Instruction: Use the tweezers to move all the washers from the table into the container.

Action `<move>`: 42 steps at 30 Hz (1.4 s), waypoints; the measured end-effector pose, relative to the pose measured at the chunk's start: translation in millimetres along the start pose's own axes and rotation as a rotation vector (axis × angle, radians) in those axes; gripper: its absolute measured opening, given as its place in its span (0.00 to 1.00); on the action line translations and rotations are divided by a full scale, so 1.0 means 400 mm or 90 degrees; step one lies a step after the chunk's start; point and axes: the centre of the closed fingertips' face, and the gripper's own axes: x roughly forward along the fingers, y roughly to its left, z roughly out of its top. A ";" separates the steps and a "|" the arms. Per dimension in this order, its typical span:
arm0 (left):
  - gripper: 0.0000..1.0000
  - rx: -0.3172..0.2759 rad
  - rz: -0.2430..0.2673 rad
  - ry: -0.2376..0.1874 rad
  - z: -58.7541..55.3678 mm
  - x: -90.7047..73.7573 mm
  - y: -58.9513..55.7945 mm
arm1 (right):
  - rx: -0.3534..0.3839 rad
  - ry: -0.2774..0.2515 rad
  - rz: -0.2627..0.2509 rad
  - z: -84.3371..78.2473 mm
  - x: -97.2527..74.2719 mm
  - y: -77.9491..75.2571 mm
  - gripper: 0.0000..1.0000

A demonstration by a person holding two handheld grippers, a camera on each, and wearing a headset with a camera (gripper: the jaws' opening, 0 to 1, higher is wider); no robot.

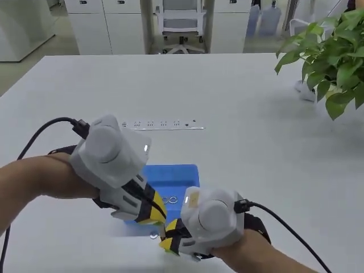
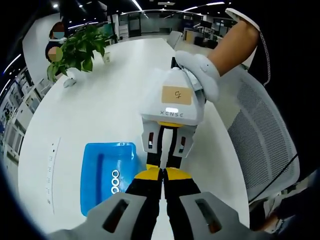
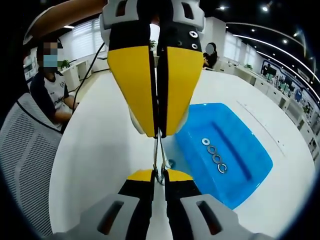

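Note:
Low in the head view, my two grippers point at each other with their tips together in front of the blue container (image 1: 170, 173). The left gripper (image 2: 163, 173) and the right gripper (image 3: 159, 176) are both shut on the thin metal tweezers (image 3: 157, 150), which run straight from one pair of jaws into the other. Several washers (image 3: 214, 154) lie in a row inside the container (image 3: 240, 165), and also show in the head view (image 1: 170, 199) and the left gripper view (image 2: 115, 181). One loose washer (image 3: 170, 162) lies on the white table beside the container's near edge (image 1: 153, 235).
A white power strip (image 1: 162, 124) lies beyond the container. A potted plant (image 1: 333, 62) stands at the far right of the table (image 1: 239, 114). An office chair (image 1: 181, 20) is behind the table. A mesh chair (image 2: 265, 130) is near the table's edge.

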 end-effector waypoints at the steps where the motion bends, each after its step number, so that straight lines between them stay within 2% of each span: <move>1: 0.05 -0.001 0.000 0.000 0.000 0.000 0.000 | -0.001 0.001 0.000 0.000 0.000 0.000 0.09; 14: 0.05 -0.001 -0.005 -0.003 0.006 -0.007 -0.011 | -0.008 0.004 -0.001 0.007 -0.009 0.012 0.09; 24: 0.05 -0.007 -0.005 -0.012 0.021 -0.029 -0.025 | -0.007 0.001 0.005 0.026 -0.024 0.022 0.09; 29: 0.05 -0.004 -0.006 -0.014 0.035 -0.044 -0.028 | -0.008 -0.004 0.004 0.041 -0.037 0.023 0.09; 42: 0.05 0.015 0.010 -0.027 0.084 -0.087 -0.015 | -0.020 -0.018 -0.011 0.084 -0.085 -0.005 0.09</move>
